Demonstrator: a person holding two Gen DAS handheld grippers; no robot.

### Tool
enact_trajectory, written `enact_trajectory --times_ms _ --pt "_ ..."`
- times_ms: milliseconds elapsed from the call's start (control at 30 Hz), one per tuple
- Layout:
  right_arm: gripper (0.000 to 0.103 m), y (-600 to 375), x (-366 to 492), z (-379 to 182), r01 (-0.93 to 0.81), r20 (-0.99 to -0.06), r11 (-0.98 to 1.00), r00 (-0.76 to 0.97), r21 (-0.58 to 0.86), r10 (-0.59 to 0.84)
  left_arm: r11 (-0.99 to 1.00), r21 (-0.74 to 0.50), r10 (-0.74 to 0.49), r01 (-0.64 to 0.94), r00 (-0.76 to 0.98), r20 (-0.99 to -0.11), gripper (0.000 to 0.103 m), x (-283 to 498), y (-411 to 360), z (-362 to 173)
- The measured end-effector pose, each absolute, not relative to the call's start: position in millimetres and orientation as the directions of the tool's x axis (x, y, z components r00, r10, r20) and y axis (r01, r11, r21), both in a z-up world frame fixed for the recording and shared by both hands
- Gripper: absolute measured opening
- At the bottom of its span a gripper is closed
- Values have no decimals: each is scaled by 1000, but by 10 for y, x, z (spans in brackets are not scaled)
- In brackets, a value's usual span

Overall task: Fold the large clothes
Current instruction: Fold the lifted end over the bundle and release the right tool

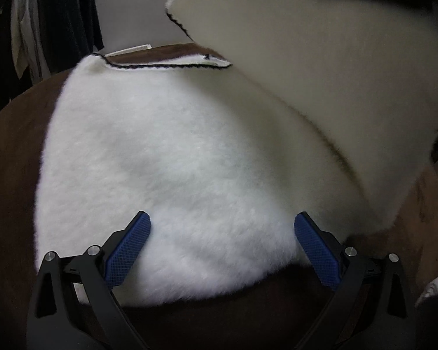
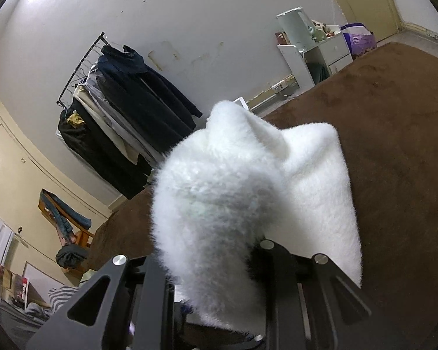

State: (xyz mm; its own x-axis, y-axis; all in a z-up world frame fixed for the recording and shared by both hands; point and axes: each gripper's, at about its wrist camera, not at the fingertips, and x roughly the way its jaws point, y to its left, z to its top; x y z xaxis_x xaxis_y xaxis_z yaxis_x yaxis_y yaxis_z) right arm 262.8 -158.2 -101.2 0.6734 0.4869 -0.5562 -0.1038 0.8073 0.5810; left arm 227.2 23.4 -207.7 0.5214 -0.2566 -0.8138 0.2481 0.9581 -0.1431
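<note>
left hand-held gripper [image 1: 222, 227]: spread wide above white fleece garment [image 1: 172, 157], gripping nothing
right hand-held gripper [image 2: 216, 285]: pinched the garment, lifted

White fluffy garment [image 1: 175, 151] on brown surface, half lifted.

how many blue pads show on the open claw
2: one pad left of the fluffy white garment's near edge, the other pad right. The other claw's pads are hidden by fabric.

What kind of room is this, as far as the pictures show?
Probably a bedroom or other living room at home: a clothes rack with hanging jackets, a white cabinet holding a kettle, and a brown-covered surface under the fleece.
</note>
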Motion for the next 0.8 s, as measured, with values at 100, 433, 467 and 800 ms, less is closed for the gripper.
enact_trajectory --times_ms 100,433,467,800 --pt "19 -1545 2633 -1027 -115 -545 799 673 590 500 974 -105 -203 200 569 -797 96 2203 461 -1936" --pt "19 -816 2772 -983 -229 -527 784 629 577 571 997 -70 -46 -13 637 -770 96 2050 1438 -1667" --pt "19 -712 2786 -997 -245 -531 781 615 574 583 997 -68 -34 -30 637 -770 96 2021 1517 -1664" --pt "19 -101 2696 -1382 -337 -672 852 523 401 524 991 -62 27 -117 638 -770 96 1841 1904 -1593"
